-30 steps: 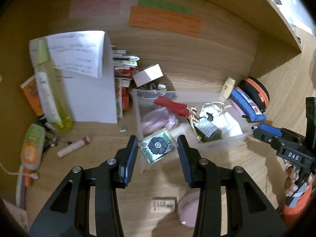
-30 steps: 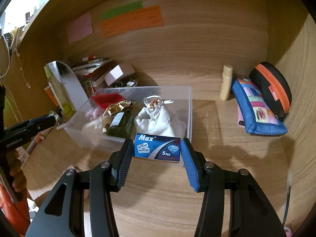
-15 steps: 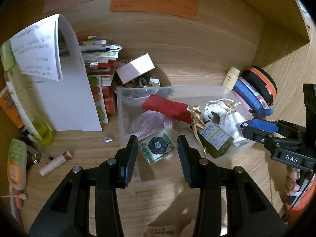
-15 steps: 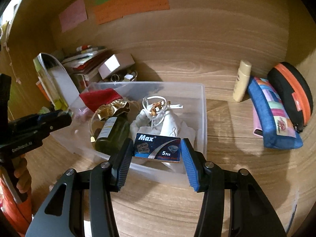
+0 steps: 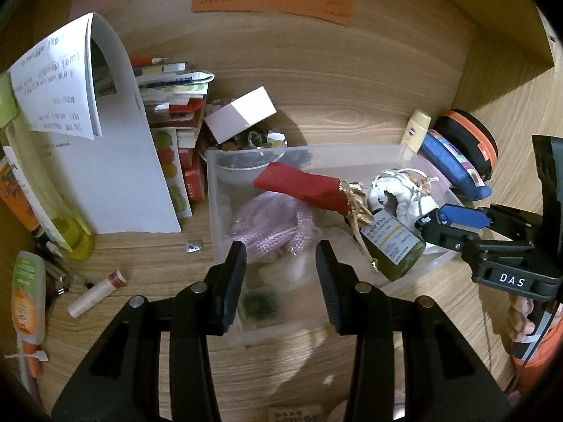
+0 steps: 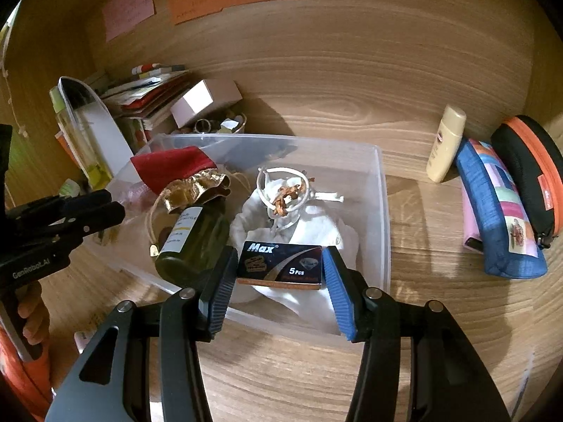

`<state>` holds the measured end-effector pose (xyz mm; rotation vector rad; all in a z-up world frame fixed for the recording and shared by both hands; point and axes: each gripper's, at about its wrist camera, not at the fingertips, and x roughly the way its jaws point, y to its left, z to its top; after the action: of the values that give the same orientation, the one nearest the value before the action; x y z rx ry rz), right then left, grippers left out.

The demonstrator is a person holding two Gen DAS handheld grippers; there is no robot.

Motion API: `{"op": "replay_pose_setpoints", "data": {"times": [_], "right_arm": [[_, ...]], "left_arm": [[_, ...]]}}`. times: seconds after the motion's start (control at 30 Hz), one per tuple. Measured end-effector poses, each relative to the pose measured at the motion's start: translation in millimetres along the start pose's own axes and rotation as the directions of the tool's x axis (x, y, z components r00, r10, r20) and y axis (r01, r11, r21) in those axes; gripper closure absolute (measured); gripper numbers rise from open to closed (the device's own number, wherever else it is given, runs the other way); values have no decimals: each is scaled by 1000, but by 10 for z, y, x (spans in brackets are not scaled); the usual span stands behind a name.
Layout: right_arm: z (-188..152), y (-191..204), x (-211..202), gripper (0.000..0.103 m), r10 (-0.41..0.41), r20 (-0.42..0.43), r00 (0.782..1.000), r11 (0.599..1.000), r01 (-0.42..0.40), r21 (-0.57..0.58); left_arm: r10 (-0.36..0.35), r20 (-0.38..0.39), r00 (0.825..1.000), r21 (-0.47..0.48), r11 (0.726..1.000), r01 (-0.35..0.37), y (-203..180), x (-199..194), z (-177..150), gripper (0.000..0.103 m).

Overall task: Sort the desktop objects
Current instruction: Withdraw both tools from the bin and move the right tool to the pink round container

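Both views are dim and warm-toned, lit from above and in front of the wooden back wall (image 6: 387, 70); the white box (image 6: 207, 100) against that wall throws a dark shadow to its right; strong fisheye bending curves the wall's grain, and the corners fall to black vignette; in the left wrist view the clear bin (image 5: 306, 149) below the wall has a smeared, blurred near corner, with a pale glare patch on the desk (image 5: 140, 256) just before it; the right wrist view is sharp.
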<state>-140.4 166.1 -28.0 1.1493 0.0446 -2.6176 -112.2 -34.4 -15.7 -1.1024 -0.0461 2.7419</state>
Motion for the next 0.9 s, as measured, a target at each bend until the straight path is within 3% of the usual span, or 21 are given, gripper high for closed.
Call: {"op": "replay_pose_setpoints", "data": {"times": [0.1,0.23,0.37,0.43,0.9], "right_arm": [[7,6,-18,55,3,-10,1000,1000,-3,4],[-5,21,-93,43,6,-8,1000,1000,-6,17],[-38,40,-212,36,5,11,1000,1000,-5,24],[-68,56,-277,31,21,15,1000,999,-21,31],[-406,613,-508,28,172,-7,985,985,-172,-29]], "left_arm": [[-3,9,1000,7,1000,3,-16,-39,3,62],[-4,39,999,9,1000,4,-42,-160,0,51],[-1,63,998,12,1000,1,-50,-307,-25,46],[2,73,997,10,1000,-2,-41,-378,-52,38],[90,73,993,-33,996,-88,173,-786,-491,26]]}}
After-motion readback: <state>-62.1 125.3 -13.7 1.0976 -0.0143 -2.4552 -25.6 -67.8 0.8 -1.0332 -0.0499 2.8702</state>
